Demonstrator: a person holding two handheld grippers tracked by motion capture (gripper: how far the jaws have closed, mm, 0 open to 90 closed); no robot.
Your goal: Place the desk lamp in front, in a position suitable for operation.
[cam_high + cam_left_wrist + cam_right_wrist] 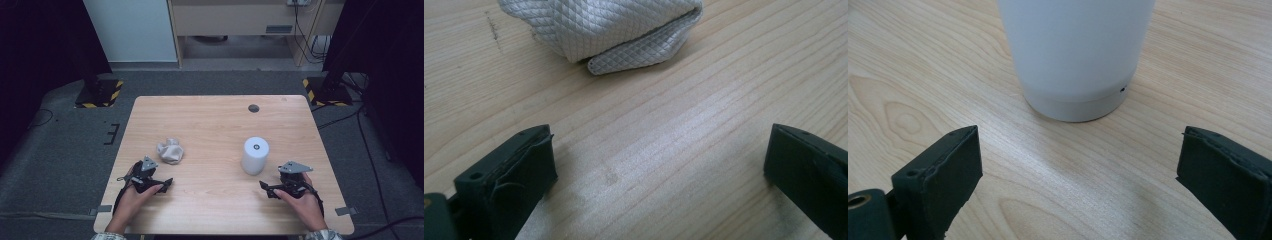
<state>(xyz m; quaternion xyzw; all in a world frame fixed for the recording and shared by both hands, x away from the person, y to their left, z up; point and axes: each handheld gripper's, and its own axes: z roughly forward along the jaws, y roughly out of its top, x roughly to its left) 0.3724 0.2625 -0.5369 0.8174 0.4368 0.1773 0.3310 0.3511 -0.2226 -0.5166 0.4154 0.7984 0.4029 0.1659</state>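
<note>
The white cylinder (255,155) stands upright on the table (210,120), right of centre, its long axis vertical and a small dark spot at the centre of its flat top. The crumpled quilted cloth (170,151) lies left of centre, well apart from the cylinder, at roughly the same depth on the table.

Right hand-held gripper (266,187): resting near the table's front edge, jaws spread wide, nothing between them. From it the cylinder lies at about 11 o'clock, near but not touching. In the right gripper view the cylinder's base (1075,100) sits straight ahead at 12 o'clock, centred between the two jaws, with bare wood between base and jaw tips.

Left hand-held gripper (165,184): also near the front edge, jaws spread wide and empty. The cloth lies at about 12 to 1 o'clock from it, near, not touching. In the left gripper view the cloth (604,30) appears ahead at about 11 o'clock, its folded edge facing the jaws.

Assessment: each gripper is the nearer one to the item directly ahead of it. The right gripper is squared on the cylinder; a straight advance should bring the jaws to either side of the upright wall. The left would need a slight turn toward the cloth.
</note>
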